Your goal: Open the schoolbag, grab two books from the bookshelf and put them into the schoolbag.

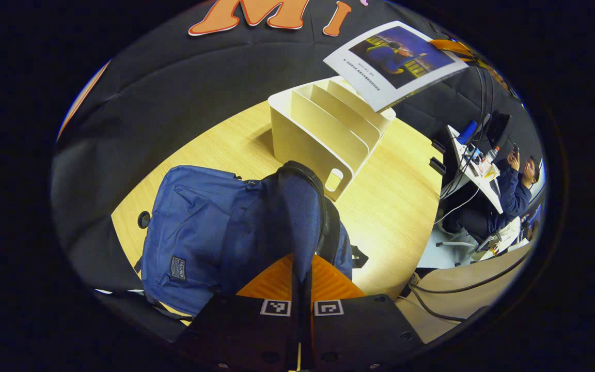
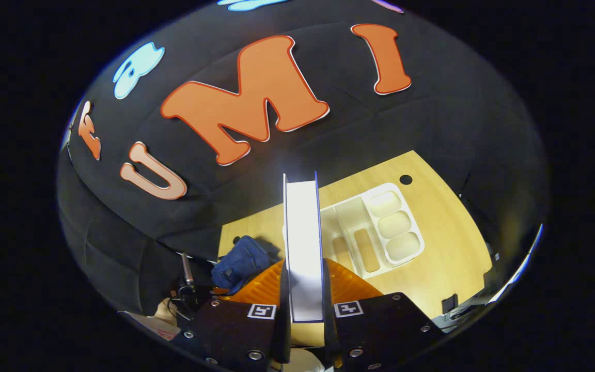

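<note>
A blue schoolbag (image 1: 199, 232) with black trim, a cream-white bookshelf (image 1: 323, 129), a pale wood-grained worktop (image 1: 395, 191) and a book (image 1: 395, 62) with a white-bordered blue cover are seen.

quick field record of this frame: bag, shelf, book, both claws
schoolbag: blue schoolbag on the wooden table, beside the bookshelf
bag state: edge of its flap pinched and lifted by the left claw
bookshelf: white bookshelf with upright dividers, slots look empty
book: held edge-on in the right claw; in the left gripper view the same book is in the air over the bookshelf
left claw: shut on the schoolbag
right claw: shut on the book
background: a seated person at a desk beyond the table
</note>
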`<action>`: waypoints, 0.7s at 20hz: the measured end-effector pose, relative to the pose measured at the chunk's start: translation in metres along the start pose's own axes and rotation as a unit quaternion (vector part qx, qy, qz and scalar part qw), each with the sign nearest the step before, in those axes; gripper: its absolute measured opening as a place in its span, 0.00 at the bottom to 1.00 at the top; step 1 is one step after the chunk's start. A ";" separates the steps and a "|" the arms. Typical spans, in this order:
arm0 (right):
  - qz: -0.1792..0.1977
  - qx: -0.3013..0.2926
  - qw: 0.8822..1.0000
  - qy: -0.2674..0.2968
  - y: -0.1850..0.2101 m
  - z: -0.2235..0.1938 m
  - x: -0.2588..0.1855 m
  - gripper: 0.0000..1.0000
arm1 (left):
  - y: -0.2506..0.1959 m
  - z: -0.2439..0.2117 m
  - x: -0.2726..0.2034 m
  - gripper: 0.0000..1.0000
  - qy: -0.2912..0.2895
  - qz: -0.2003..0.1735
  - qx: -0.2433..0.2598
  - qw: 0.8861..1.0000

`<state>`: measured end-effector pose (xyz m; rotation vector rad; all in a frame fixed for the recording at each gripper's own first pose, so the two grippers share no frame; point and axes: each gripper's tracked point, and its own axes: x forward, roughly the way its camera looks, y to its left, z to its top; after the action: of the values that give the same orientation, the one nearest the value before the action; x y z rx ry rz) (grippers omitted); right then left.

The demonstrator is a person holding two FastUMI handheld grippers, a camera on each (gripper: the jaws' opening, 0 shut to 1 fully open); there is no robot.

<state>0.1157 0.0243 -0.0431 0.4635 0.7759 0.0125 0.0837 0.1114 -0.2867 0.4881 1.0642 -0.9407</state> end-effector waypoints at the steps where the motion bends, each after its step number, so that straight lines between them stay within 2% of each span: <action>1: 0.018 0.019 1.000 0.002 0.006 -0.014 -0.004 0.26 | 0.000 0.001 0.000 0.02 -0.001 0.002 0.000 1.000; 3: 0.056 0.053 0.997 0.006 0.016 -0.046 -0.006 0.26 | 0.002 0.003 -0.001 0.02 -0.002 0.006 0.001 1.000; 6: 0.089 0.088 0.992 0.020 0.022 -0.100 0.003 0.26 | 0.003 0.007 -0.006 0.02 -0.008 0.014 0.009 1.000; 10: 0.141 0.170 0.974 0.048 0.037 -0.176 0.028 0.26 | 0.008 0.009 -0.015 0.02 -0.012 0.030 0.016 0.999; 14: 0.150 0.228 0.960 0.060 0.041 -0.233 0.081 0.25 | 0.007 0.012 -0.019 0.02 -0.013 0.037 0.024 0.999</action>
<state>0.0226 0.1679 -0.2247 1.0254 0.8220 0.1484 0.0927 0.1145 -0.2650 0.5501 0.9957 -0.9068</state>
